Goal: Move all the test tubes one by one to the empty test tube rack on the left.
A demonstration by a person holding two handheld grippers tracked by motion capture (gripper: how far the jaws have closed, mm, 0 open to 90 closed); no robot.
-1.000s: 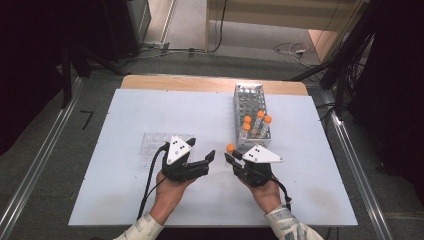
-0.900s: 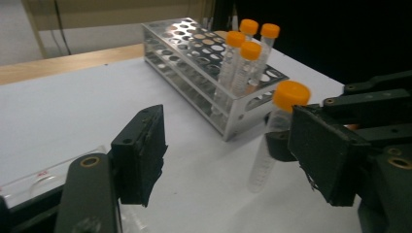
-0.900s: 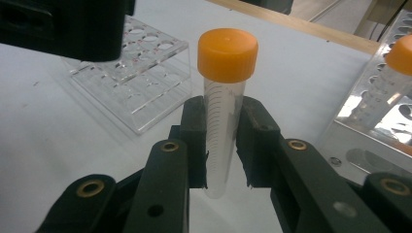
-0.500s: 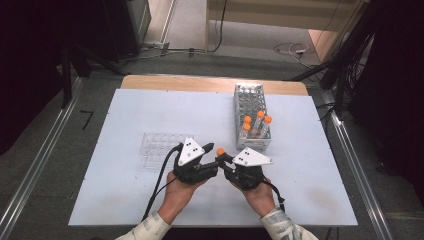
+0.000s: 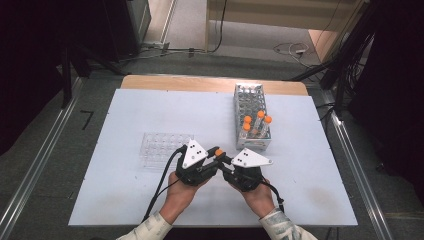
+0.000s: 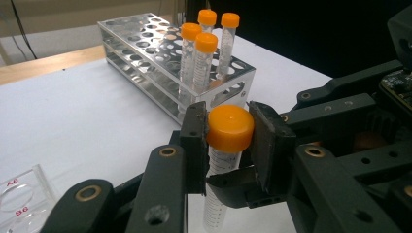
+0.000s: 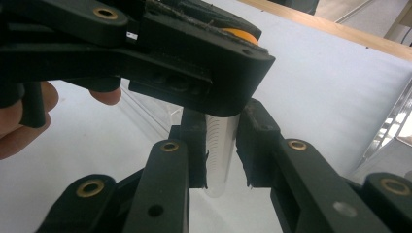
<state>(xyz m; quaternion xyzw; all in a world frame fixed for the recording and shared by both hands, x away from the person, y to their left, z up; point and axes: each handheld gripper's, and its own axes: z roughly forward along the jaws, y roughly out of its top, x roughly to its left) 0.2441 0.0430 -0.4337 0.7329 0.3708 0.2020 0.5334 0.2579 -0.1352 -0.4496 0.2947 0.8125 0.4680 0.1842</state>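
While the right gripper clamped the tube body above the near desk, left gripper fingers had just closed onto its orange cap; uneven twisting risked slippage or spillage.

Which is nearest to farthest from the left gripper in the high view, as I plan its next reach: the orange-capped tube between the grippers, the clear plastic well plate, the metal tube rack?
1. Orange-capped tube: in the left gripper at its tips.
2. Clear plastic well plate: just left, beside it.
3. Metal tube rack: farther back, right.
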